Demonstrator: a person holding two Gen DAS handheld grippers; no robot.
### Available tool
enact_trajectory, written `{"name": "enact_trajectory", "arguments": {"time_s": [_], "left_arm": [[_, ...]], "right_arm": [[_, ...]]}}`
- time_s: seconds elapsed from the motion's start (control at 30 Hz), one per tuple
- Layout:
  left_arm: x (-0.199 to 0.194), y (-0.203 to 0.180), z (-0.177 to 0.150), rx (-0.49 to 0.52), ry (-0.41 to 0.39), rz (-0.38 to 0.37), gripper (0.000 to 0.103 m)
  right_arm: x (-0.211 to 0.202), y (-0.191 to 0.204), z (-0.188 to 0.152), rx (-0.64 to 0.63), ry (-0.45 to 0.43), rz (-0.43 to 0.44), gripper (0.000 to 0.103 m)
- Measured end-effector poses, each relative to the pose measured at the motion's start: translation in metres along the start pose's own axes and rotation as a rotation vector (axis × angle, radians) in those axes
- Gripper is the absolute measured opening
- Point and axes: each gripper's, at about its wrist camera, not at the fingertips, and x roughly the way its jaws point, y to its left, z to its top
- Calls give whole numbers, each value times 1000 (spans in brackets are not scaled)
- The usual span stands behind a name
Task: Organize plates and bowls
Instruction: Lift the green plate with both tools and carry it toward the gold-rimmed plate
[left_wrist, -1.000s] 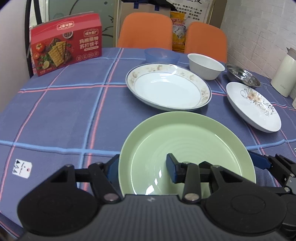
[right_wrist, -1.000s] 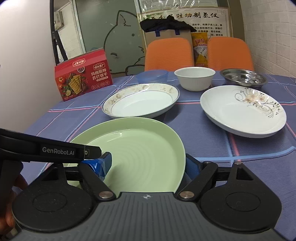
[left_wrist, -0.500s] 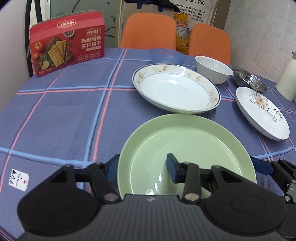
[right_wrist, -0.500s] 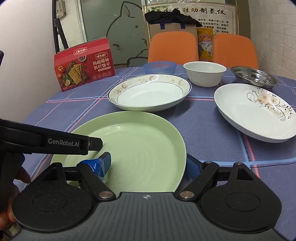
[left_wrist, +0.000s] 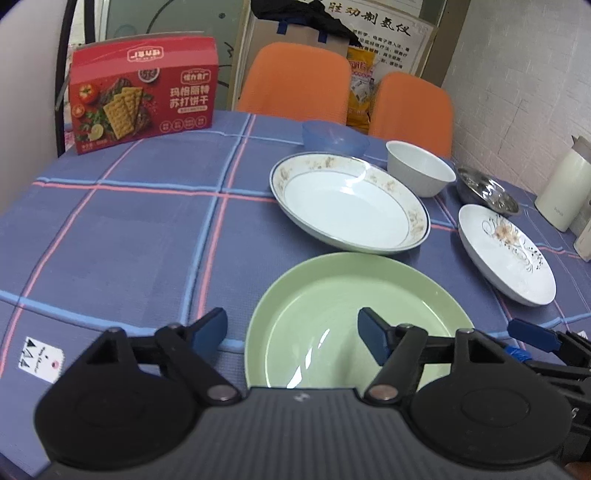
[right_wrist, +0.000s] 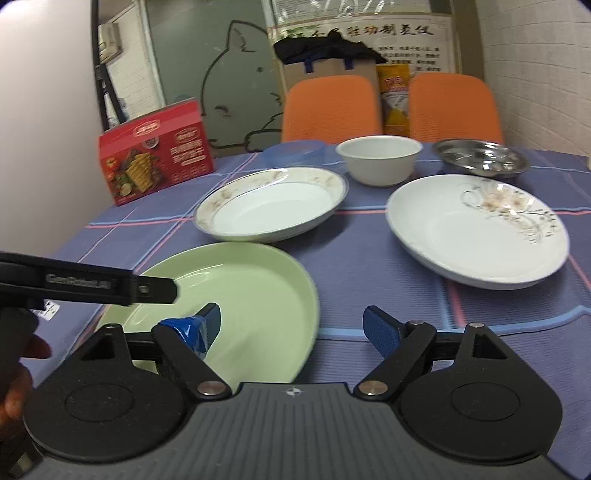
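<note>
Straddling the smooth round green plate (left_wrist: 354, 317), both tools (left_wrist: 293, 328) (right_wrist: 291, 325) gape wide, gripping nothing

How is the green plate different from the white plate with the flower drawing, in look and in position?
The green plate is plain pale green; the flower plate is white with a flower and dark curling lines near one side. The green plate lies nearest the cameras, its edges between the open fingers of the left gripper and the right gripper; the flower plate lies apart to the right, with no gripper at it. Both are round, empty and upright on the checked tablecloth.
</note>
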Motion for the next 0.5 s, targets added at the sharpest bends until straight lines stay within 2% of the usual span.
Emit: {"name": "enact_trajectory", "arguments": {"time_s": [0.13,0.3,0.4,0.5], "left_arm": [[-3,7,3,-26,-8,25,72],[-4,11,3,-52,-6,27,72],[-6,8,9,-41,-17,32,72],[-9,6,19,-36,-44,29,72]], "right_arm": [[-8,-31,2,113,4,-69,72],[-6,-48,2,199,91,-212,72],[-15,-54,1,240,59,-164,72],[-32,-51,11,253,-37,-88,72]]}}
